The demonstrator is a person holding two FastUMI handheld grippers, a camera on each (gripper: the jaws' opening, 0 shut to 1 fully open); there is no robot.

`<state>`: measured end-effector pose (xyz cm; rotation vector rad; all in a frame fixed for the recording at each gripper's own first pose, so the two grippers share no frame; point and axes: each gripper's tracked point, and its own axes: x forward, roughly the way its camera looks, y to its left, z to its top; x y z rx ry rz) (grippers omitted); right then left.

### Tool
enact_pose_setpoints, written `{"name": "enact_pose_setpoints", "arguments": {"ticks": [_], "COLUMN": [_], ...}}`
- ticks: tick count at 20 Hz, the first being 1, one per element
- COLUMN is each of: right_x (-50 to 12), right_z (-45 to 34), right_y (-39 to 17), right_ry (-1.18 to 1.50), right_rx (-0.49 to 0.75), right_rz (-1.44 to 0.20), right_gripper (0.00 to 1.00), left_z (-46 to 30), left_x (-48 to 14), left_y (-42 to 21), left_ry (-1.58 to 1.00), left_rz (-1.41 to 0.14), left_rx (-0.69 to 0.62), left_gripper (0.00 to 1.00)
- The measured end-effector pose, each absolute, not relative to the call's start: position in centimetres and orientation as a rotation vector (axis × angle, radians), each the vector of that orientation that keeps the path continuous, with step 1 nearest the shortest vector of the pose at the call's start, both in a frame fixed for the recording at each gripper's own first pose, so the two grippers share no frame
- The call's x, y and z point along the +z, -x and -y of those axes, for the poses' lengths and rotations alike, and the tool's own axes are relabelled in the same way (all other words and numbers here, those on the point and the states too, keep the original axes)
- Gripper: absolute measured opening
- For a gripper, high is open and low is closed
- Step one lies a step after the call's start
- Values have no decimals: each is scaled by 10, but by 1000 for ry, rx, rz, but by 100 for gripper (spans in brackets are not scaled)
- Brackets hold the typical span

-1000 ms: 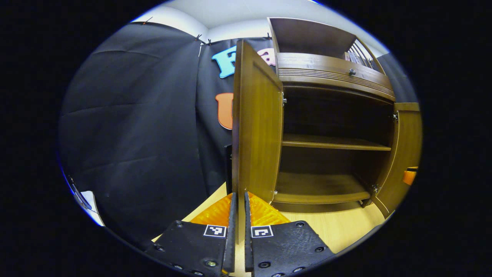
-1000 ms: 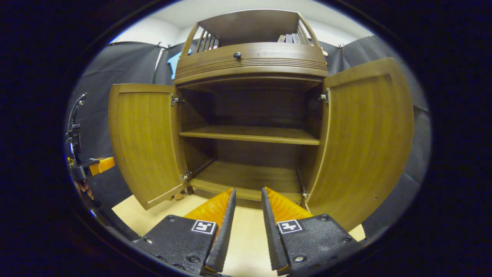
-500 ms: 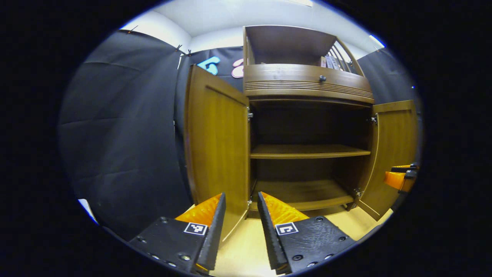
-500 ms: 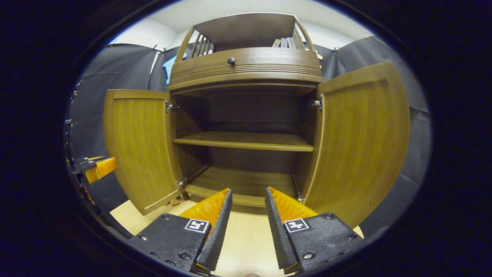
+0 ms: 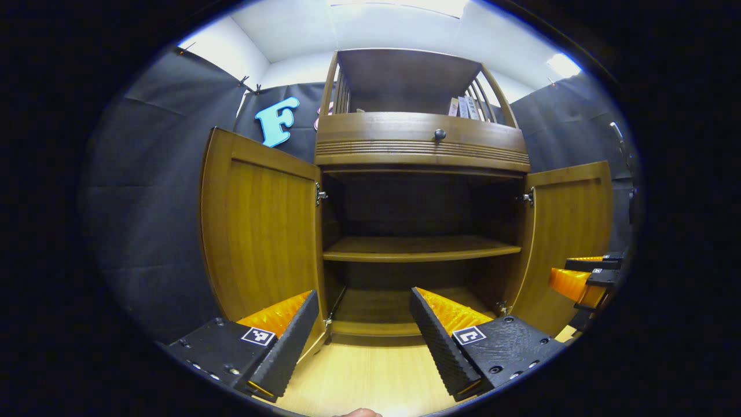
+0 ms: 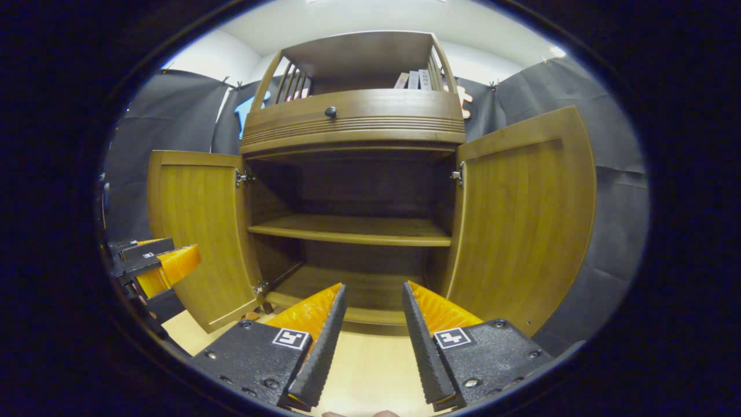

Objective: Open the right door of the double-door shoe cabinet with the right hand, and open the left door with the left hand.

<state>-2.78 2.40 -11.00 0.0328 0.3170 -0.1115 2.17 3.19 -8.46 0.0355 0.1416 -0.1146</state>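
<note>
Both stiff wooden doors, left door (image 5: 260, 243) and right door (image 6: 521, 220), stand wide; best gripped at their free edges. Left claw (image 5: 365, 341) and right claw (image 6: 370, 341) released, empty.

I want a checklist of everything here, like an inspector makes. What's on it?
Surface: pale wood floor, bare in front.
Job's things: shoe cabinet; left door and right door both swung open; shelves empty.
Clutter: a few flat items on the top rack.
Grippers: left gripper and right gripper, jaws open, holding nothing.
Cables: nothing seen.
Surroundings: black cloth wall, white ceiling.
</note>
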Motion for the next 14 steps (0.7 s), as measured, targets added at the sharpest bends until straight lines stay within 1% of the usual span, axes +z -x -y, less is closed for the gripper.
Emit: {"name": "enact_pose_setpoints", "arguments": {"ticks": [2,4,5,6,7,8,12,14], "right_x": [-101,-93,-90,-88,-86,-84,-75,-73], "right_z": [-18,-15,-13,-11,-8,-6,6,10], "right_y": [26,25,24,24,25,24,18,14], "right_ry": [-34,-37,-35,-36,-34,-32,-24,-27], "right_rx": [-116,-121,-123,-123,-124,-126,-142,-146], "right_rz": [-295,-276,-273,-273,-272,-265,-235,-223], "right_gripper": [70,72,72,72,77,78,80,83], "left_z": [-18,-13,-13,-12,-9,-8,-2,-2], "left_x": [-75,-66,-62,-58,-56,-54,-47,-46], "left_y": [-25,-26,-28,-29,-31,-32,-37,-42], "left_ry": [-18,-23,-29,-31,-30,-27,-25,-35], "left_rz": [-124,-104,-92,-79,-73,-70,-55,-45], "left_rx": [-133,-138,-133,-130,-133,-132,-135,-125], "left_gripper": [96,95,100,100,100,86,86,86]}}
